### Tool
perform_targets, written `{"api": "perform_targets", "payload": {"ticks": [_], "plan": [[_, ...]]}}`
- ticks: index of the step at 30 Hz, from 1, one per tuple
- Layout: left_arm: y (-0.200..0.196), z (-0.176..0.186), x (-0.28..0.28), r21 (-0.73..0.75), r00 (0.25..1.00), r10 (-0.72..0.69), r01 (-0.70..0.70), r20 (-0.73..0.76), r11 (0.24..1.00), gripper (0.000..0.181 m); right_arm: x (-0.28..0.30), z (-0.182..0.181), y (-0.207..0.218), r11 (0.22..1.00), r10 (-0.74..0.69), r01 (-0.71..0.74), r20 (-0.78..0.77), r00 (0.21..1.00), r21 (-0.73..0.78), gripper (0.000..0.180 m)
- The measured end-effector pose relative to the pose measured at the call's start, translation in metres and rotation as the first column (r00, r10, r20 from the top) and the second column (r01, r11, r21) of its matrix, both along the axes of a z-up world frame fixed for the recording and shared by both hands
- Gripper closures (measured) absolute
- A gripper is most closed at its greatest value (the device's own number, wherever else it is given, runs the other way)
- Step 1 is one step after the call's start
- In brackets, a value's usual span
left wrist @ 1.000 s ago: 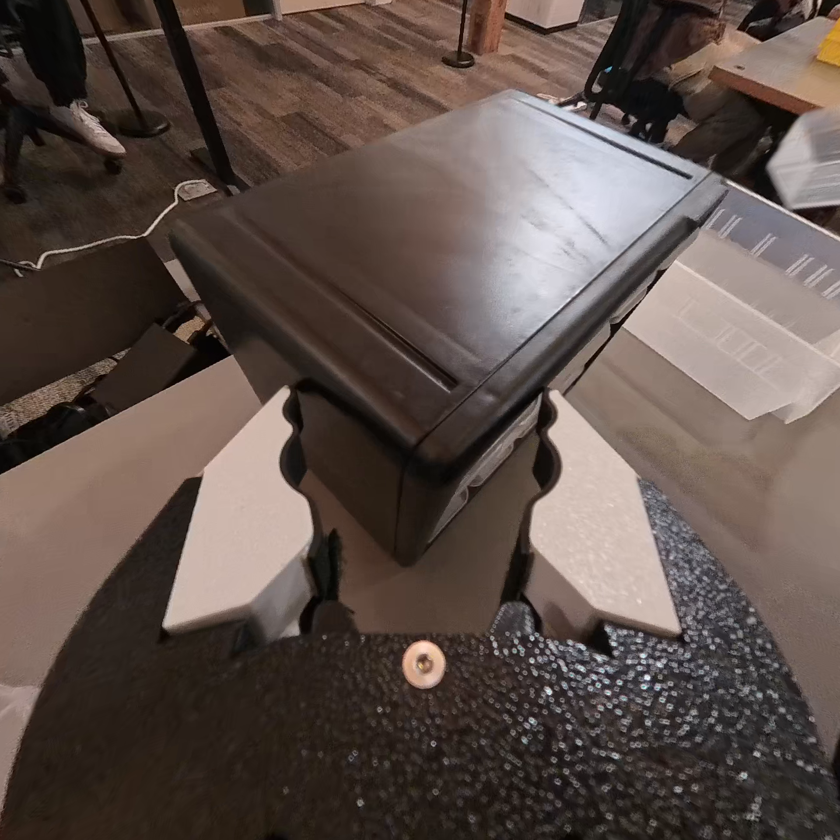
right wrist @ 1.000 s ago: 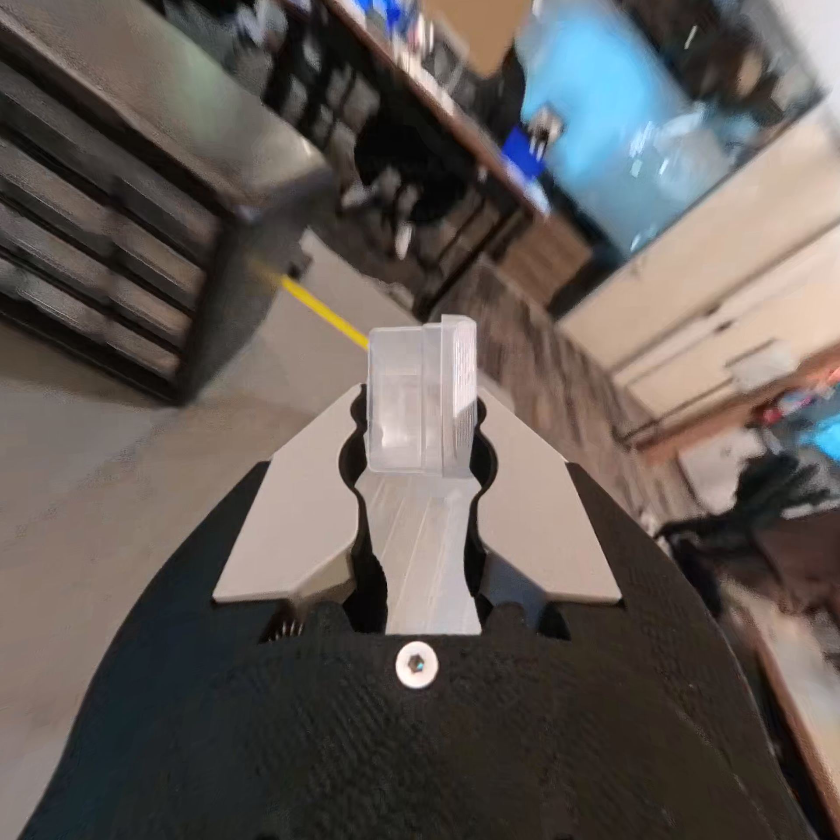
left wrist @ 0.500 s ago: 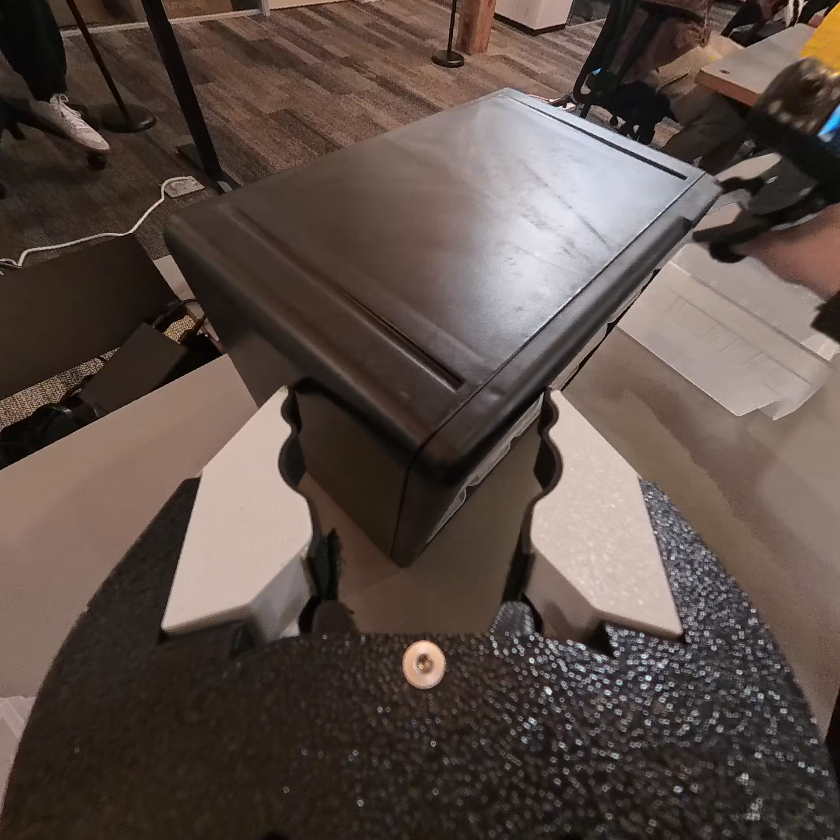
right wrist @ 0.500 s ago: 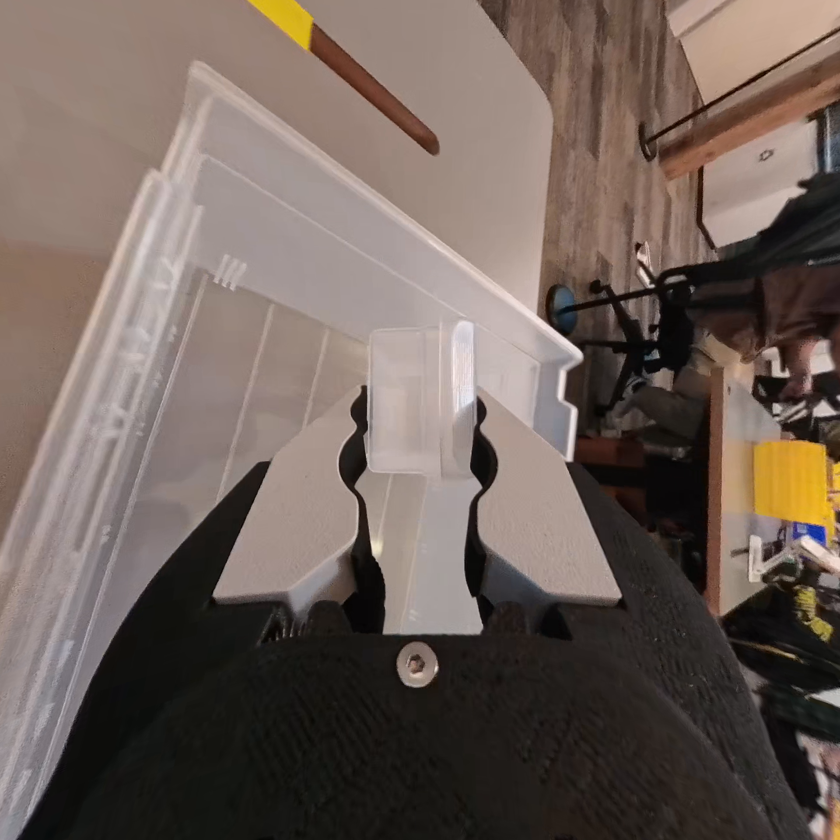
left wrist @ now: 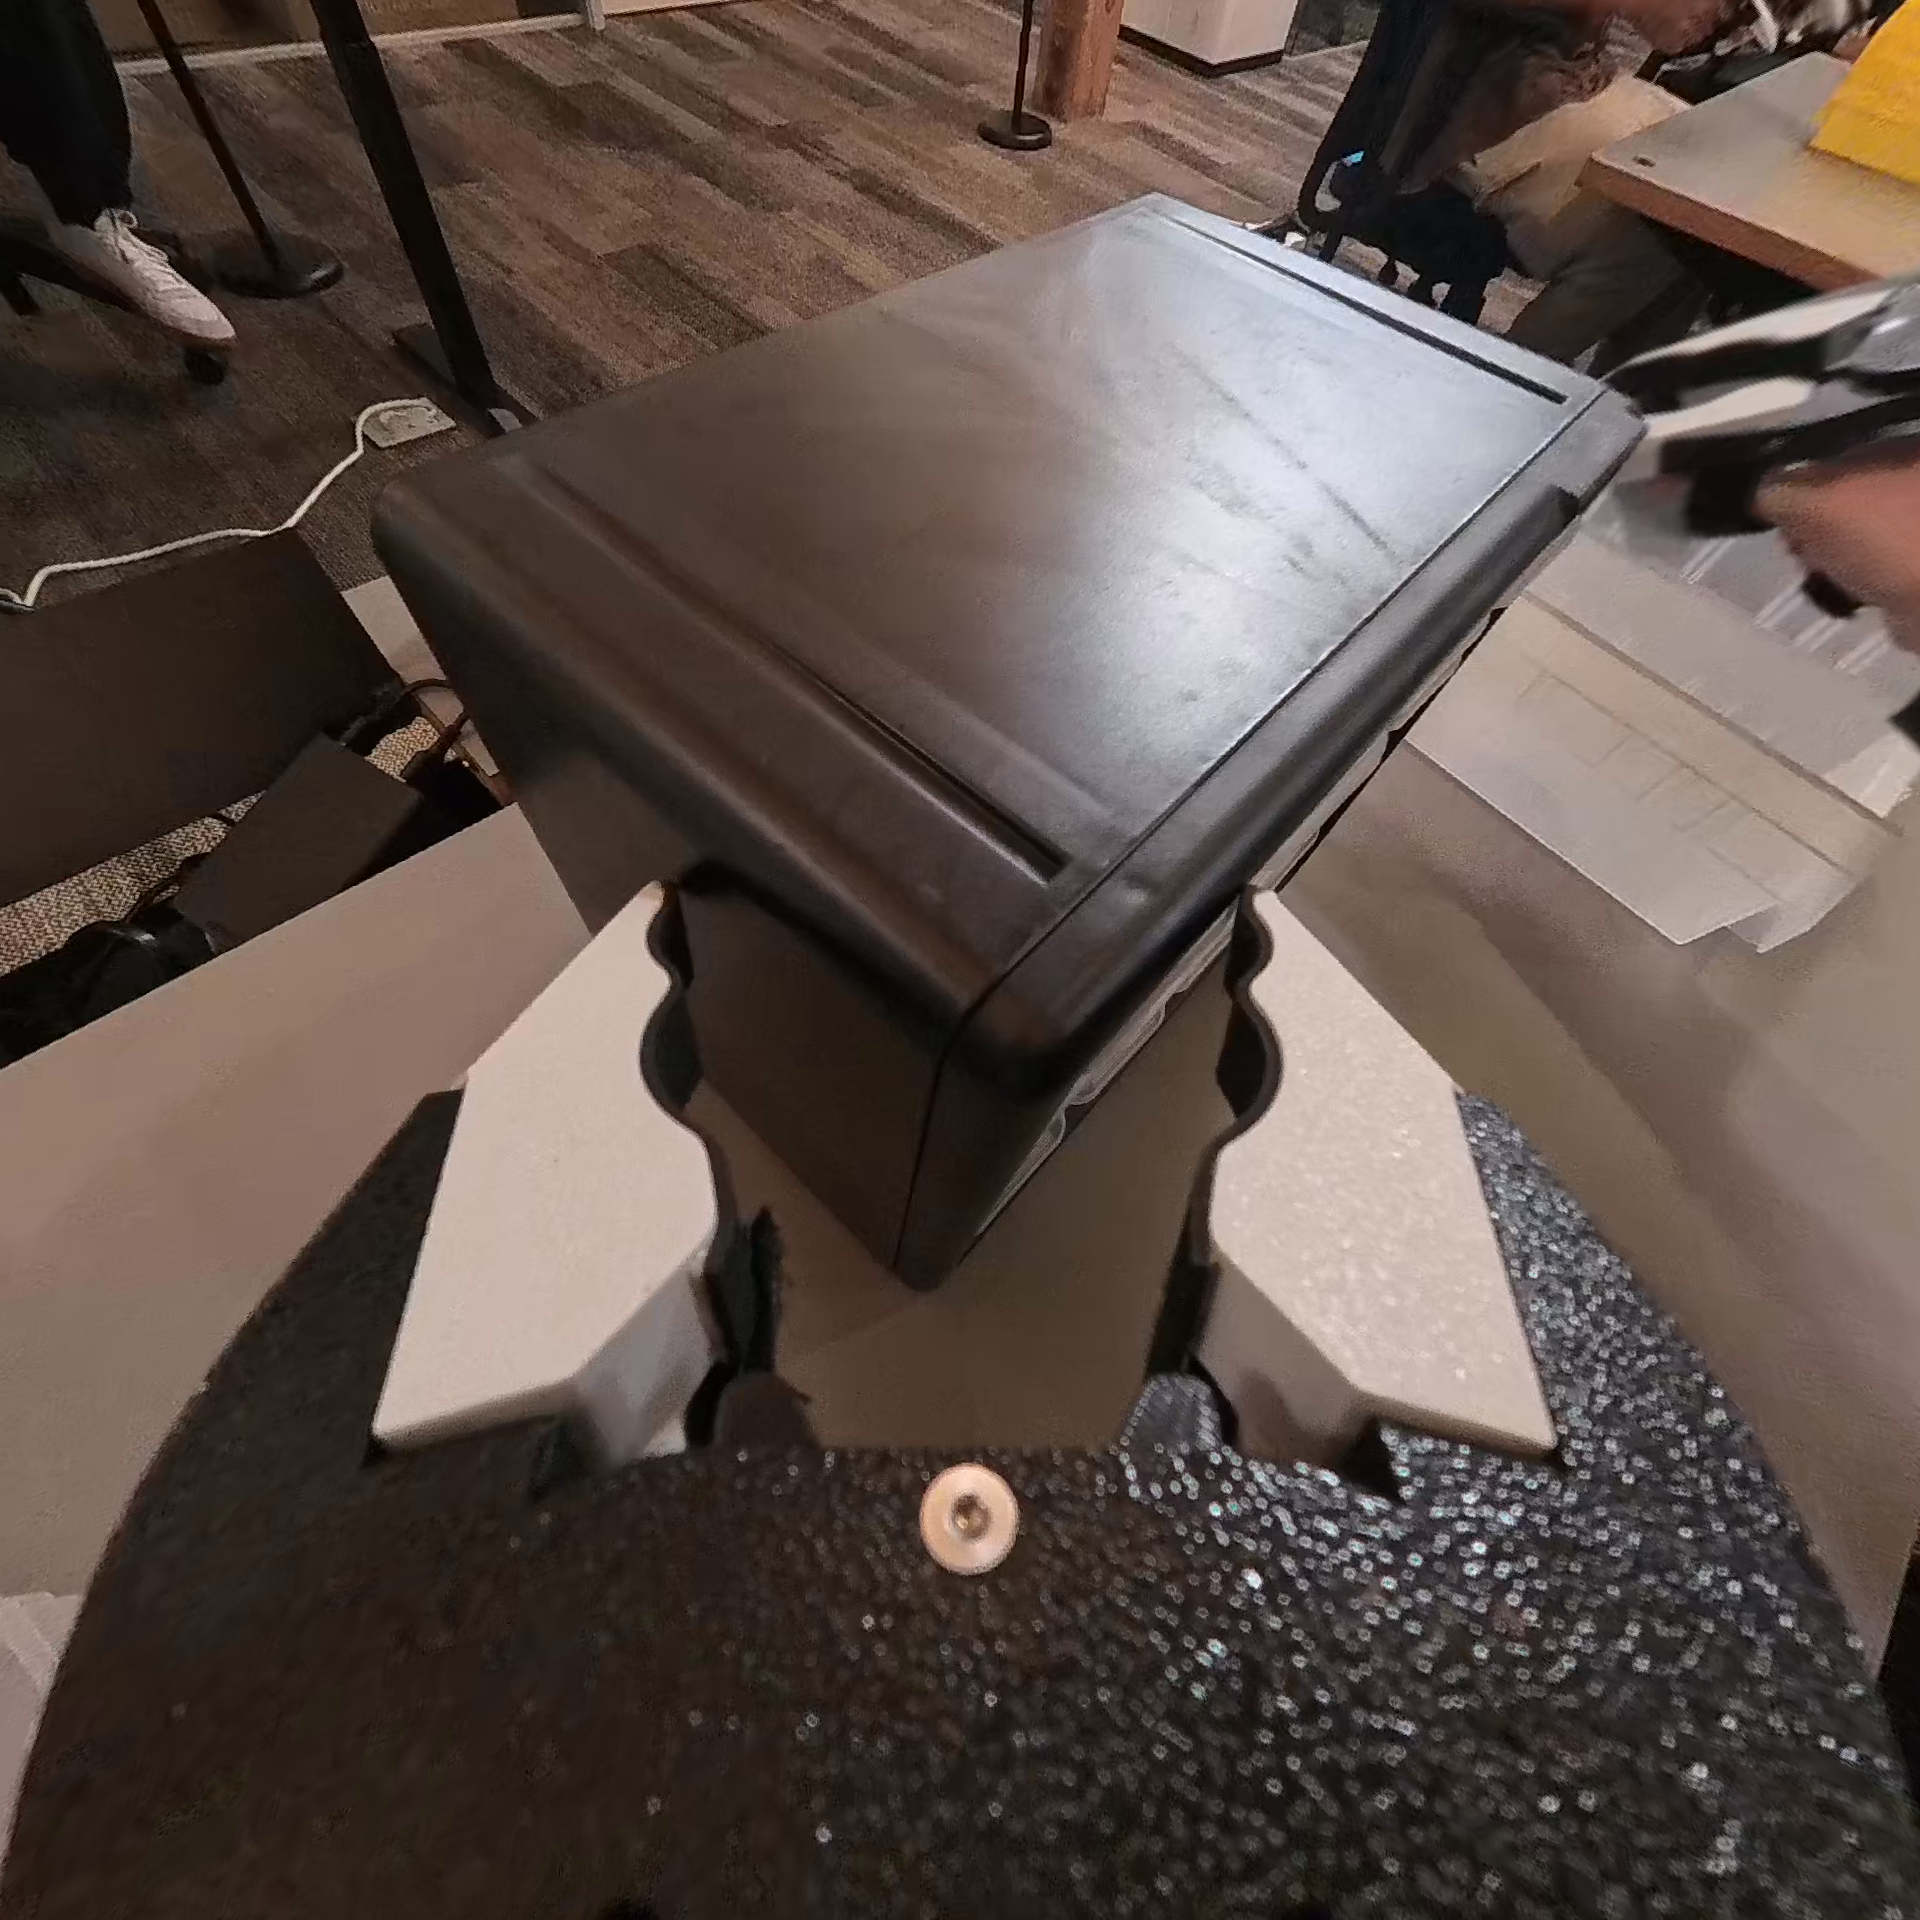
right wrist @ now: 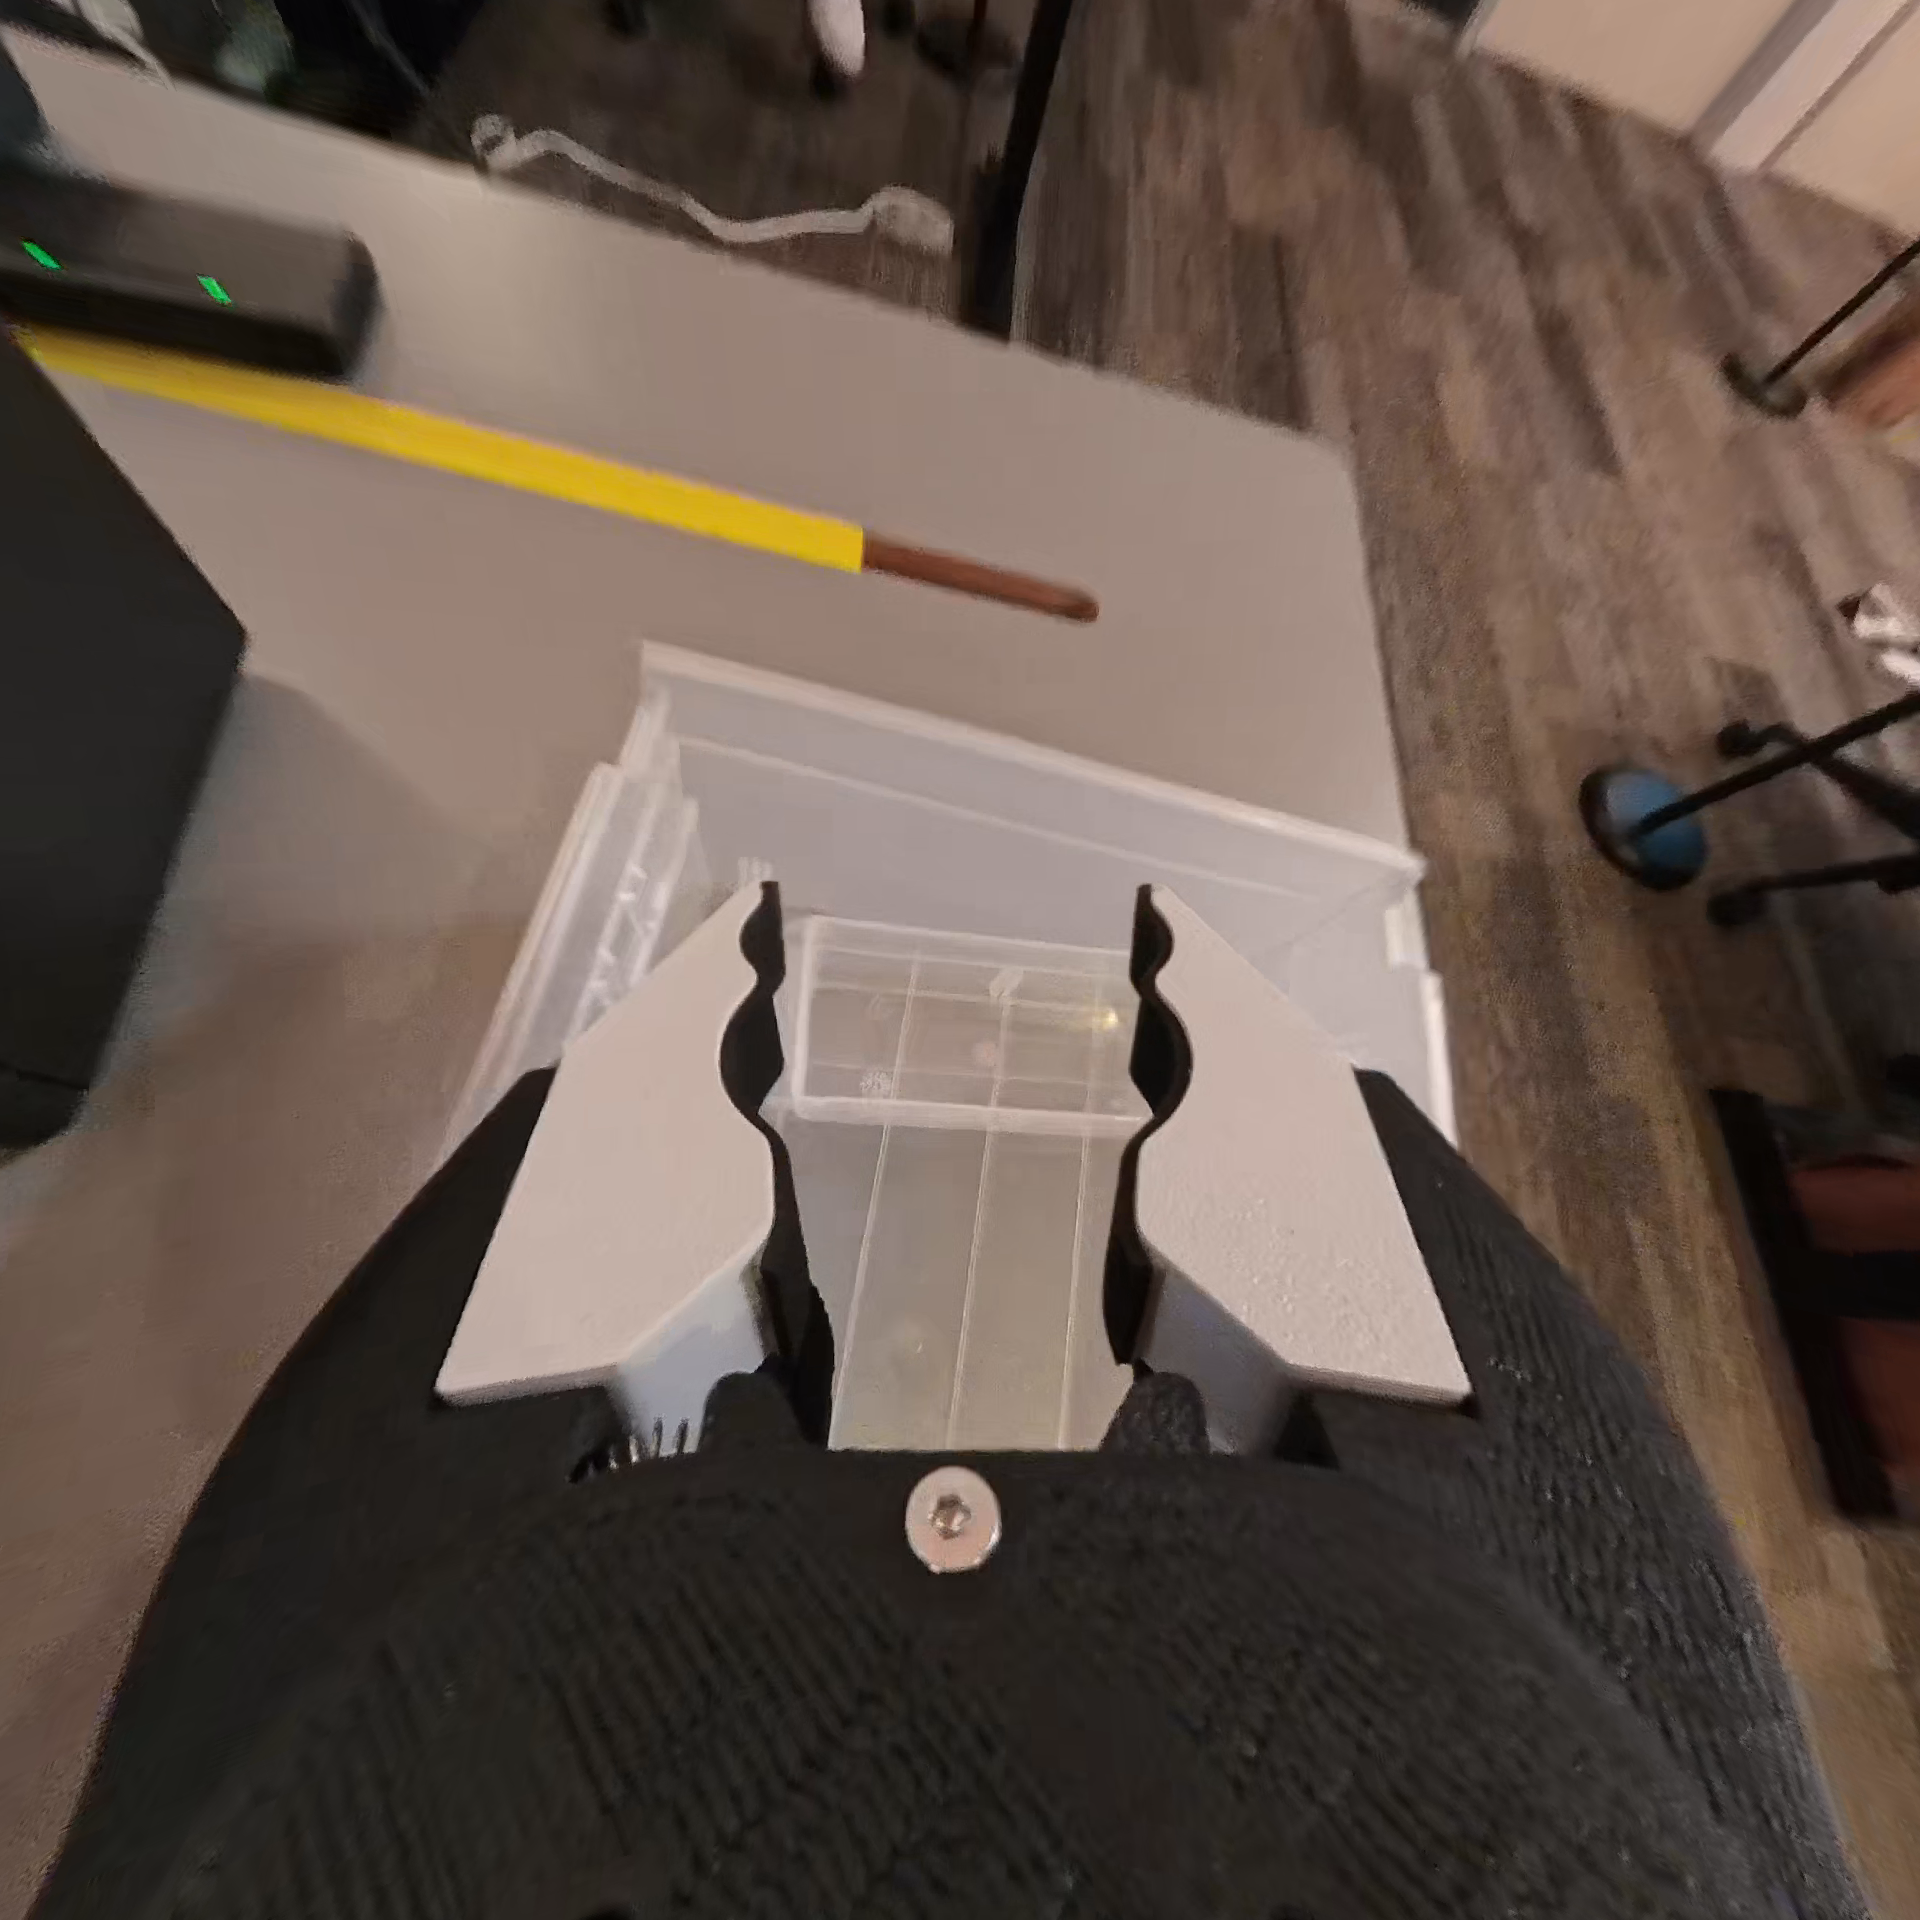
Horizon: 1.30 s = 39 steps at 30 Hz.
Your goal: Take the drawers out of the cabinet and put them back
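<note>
The black cabinet (left wrist: 1039,540) stands on the grey table (left wrist: 208,1143). My left gripper (left wrist: 956,914) is closed on its near corner, one finger on each side. In the right wrist view my right gripper (right wrist: 951,904) is open. The handle (right wrist: 966,1039) of a clear drawer sits between its fingers. This drawer rests on other clear drawers (right wrist: 1039,790) lying on the table right of the cabinet (right wrist: 83,727). The left wrist view shows these drawers (left wrist: 1662,748) and, blurred, the right gripper (left wrist: 1766,416) beyond the cabinet's far corner.
A yellow strip (right wrist: 520,468) crosses the table beyond the drawers. A black device with green lights (right wrist: 187,281) lies at the far left. The table edge (right wrist: 1371,727) runs just right of the drawers. Stand poles, a white cable (left wrist: 312,499) and a person's shoe are on the floor.
My right gripper swung down with the clear drawer, set it on the other drawers and opened off its handle. The left gripper has stayed on the cabinet's corner.
</note>
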<state>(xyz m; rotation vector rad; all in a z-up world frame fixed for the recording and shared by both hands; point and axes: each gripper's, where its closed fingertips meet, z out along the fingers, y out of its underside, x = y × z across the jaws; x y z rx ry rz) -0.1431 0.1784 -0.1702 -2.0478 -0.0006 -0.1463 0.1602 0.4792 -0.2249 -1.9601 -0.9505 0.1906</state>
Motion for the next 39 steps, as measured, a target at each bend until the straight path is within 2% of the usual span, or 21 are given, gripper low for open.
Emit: {"api": "perform_targets", "payload": {"ticks": [3, 5, 7, 9, 12, 14, 16, 18, 21, 27, 29, 34, 37, 39], "plan": [[0.000, 0.000, 0.000, 0.000, 1.000, 0.000, 0.000, -0.003, 1.000, 0.080, -0.018, 0.058, -0.041, 0.978, 0.128, -0.108, -0.105, 0.986, 0.179, 0.112], [0.000, 0.000, 0.000, 0.001, 1.000, 0.000, 0.000, -0.008, 1.000, 0.080, -0.047, 0.090, -0.093, 0.899, 0.298, -0.246, -0.094, 0.950, 0.363, 0.113], [0.000, 0.001, 0.000, 0.002, 1.000, 0.000, 0.000, -0.012, 1.000, 0.080, -0.085, 0.098, -0.157, 0.744, 0.481, -0.425, 0.028, 0.876, 0.516, 0.115], [0.000, 0.001, 0.000, 0.003, 1.000, 0.000, 0.000, -0.014, 1.000, 0.080, -0.123, 0.082, -0.219, 0.541, 0.592, -0.592, 0.230, 0.773, 0.597, 0.123], [0.000, 0.001, 0.000, 0.004, 1.000, -0.002, 0.002, -0.016, 1.000, 0.080, -0.167, 0.036, -0.284, 0.258, 0.590, -0.750, 0.516, 0.621, 0.609, 0.135], [0.000, 0.001, 0.000, 0.005, 1.000, -0.002, 0.002, -0.018, 1.000, 0.079, -0.189, 0.008, -0.301, 0.141, 0.519, -0.797, 0.641, 0.565, 0.588, 0.142], [0.000, 0.001, 0.000, 0.006, 1.000, -0.002, 0.002, -0.021, 1.000, 0.080, -0.208, -0.016, -0.307, 0.106, 0.494, -0.823, 0.689, 0.531, 0.559, 0.143], [0.000, 0.001, 0.000, 0.006, 1.000, -0.002, 0.002, -0.022, 1.000, 0.080, -0.223, -0.028, -0.307, 0.081, 0.469, -0.819, 0.704, 0.534, 0.568, 0.144], [0.000, 0.001, 0.000, 0.007, 1.000, -0.002, 0.002, -0.024, 1.000, 0.080, -0.237, -0.032, -0.296, 0.057, 0.370, -0.792, 0.725, 0.582, 0.607, 0.148], [0.000, 0.001, -0.001, 0.008, 1.000, -0.006, 0.006, -0.024, 1.000, 0.080, -0.244, -0.031, -0.283, 0.047, 0.267, -0.743, 0.708, 0.654, 0.668, 0.163], [0.000, 0.001, -0.001, 0.008, 1.000, -0.007, 0.007, -0.024, 1.000, 0.080, -0.243, -0.029, -0.285, 0.051, 0.265, -0.729, 0.695, 0.669, 0.682, 0.172], [0.000, 0.001, -0.001, 0.010, 1.000, -0.007, 0.007, -0.025, 1.000, 0.080, -0.232, -0.029, -0.298, 0.036, 0.284, -0.736, 0.699, 0.656, 0.677, 0.173], [0.000, 0.001, -0.001, 0.010, 1.000, -0.007, 0.007, -0.025, 1.000, 0.080, -0.223, -0.029, -0.311, 0.001, 0.297, -0.749, 0.715, 0.633, 0.662, 0.173], [0.000, 0.001, -0.001, 0.009, 1.000, -0.007, 0.007, -0.026, 1.000, 0.080, -0.219, -0.027, -0.324, -0.037, 0.357, -0.747, 0.707, 0.611, 0.664, 0.159]]}}
